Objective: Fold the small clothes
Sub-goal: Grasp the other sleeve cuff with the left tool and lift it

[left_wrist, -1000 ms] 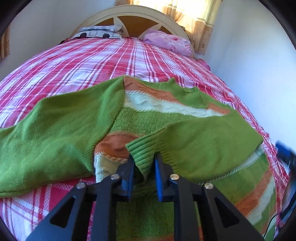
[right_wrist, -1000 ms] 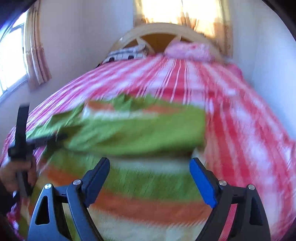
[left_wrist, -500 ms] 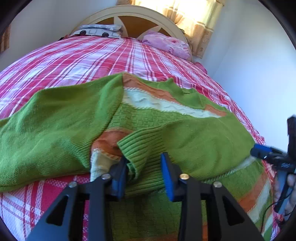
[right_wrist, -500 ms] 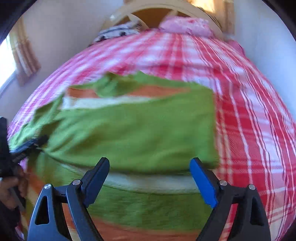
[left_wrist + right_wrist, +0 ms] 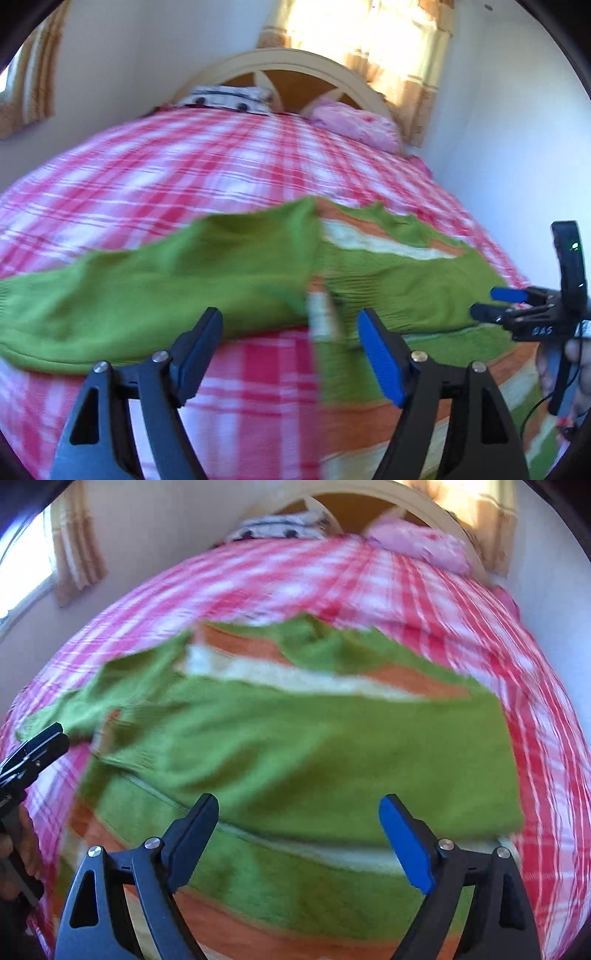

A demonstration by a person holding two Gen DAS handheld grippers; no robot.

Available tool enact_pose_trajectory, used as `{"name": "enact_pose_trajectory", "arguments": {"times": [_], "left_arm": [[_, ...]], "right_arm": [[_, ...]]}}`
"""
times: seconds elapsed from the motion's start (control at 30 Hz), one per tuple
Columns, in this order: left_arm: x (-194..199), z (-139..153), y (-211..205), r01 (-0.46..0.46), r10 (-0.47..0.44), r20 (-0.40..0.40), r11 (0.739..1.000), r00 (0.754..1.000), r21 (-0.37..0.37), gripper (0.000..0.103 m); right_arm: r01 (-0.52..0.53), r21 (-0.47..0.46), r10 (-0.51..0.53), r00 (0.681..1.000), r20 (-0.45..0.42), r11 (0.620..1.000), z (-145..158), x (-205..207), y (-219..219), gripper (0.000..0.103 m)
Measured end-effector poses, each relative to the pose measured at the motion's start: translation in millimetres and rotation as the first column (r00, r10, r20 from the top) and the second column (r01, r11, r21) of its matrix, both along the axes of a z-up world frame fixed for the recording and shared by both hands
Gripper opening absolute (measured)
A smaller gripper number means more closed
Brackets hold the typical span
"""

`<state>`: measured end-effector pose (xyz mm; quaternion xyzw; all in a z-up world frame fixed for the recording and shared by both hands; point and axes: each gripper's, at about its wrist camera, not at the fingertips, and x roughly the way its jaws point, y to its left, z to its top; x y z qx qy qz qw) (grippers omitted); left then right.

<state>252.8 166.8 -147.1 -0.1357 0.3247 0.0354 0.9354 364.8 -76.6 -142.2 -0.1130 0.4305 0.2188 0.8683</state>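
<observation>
Left claw (image 5: 291,347): spread, nothing between its jaws; it has just been opening and let go the ribbed cuff.
Right claw (image 5: 299,834): spread wide, empty, over the sweater (image 5: 314,746).
Sweater: flat on the plaid bed (image 5: 184,177), one sleeve (image 5: 406,291) now folded across its body.
Left to do: other sleeve (image 5: 129,288) lies outstretched, likely next.

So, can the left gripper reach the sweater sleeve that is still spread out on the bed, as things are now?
Probably yes. The left gripper is open and empty, and the unfolded sleeve lies flat on the bedspread just ahead of its fingertips, with nothing over it. The right gripper is off to the other side.
</observation>
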Motion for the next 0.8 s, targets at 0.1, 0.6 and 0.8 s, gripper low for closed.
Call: {"name": "enact_pose_trajectory", "arguments": {"times": [0.1,0.6,0.8], "left_arm": [[-16.0,4.1,35.8,-0.075,0.075,-0.002,0.997,0.997,0.028,0.078],[-105.7,-25.5,232.3,-0.571,0.573,-0.081,0.82,0.816,0.043,0.078],[-94.7,-37.9,239.8,-0.577,0.57,-0.101,0.813,0.816,-0.077,0.078]], "right_arm": [[-0.034,-0.048,0.03,0.998,-0.063,0.998,-28.5,4.5,26.1,0.091],[-0.182,-0.214,0.226,0.953,0.201,0.96,-29.6,-87.4,47.8,0.093],[-0.182,-0.198,0.223,0.952,0.211,0.963,-31.3,-89.4,41.9,0.093]]}}
